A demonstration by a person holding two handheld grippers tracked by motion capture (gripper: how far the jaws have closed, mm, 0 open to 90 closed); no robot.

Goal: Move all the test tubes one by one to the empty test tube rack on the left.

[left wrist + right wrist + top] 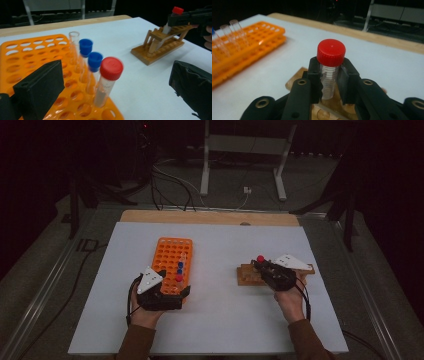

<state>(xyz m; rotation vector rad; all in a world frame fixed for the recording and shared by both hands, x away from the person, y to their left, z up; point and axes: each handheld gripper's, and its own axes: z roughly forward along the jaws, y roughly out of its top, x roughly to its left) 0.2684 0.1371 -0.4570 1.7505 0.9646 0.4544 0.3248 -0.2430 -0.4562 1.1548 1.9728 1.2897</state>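
1. Forearms and hands enter from the near edge in the high view; the white table (215,330) has plenty of bare room between the two racks, so a cross-table carry looks unobstructed.
2. Orange rack (172,262) sits left of centre, long axis running near-to-far. Most holes are empty; one row holds a clear uncapped tube (74,45), two blue-capped tubes (85,47) and a red-capped one (107,80), all upright.
3. Wooden rack (250,274) is right of centre, well apart from the orange one, w/ a stepped, tilted top.
4. Left gripper (159,292) is at the orange rack's near end, jaws wide apart w/ nothing between them; one jaw hangs over the rack, the other over bare table. Looks like it's bracing or waiting.
5. Right gripper (331,80) is over the wooden rack, jaws closed onto the red-capped tube (330,70), gripping just below the cap.
6. That tube stands roughly upright, lower end at or in the wooden rack's holes; can't tell if it is fully clear.
7. Key relation: free holes lie left of the held tube, so I judge the next move as lift straight up along the tube's axis, then travel left. Right hand is the one holding it; left is nearer the target.
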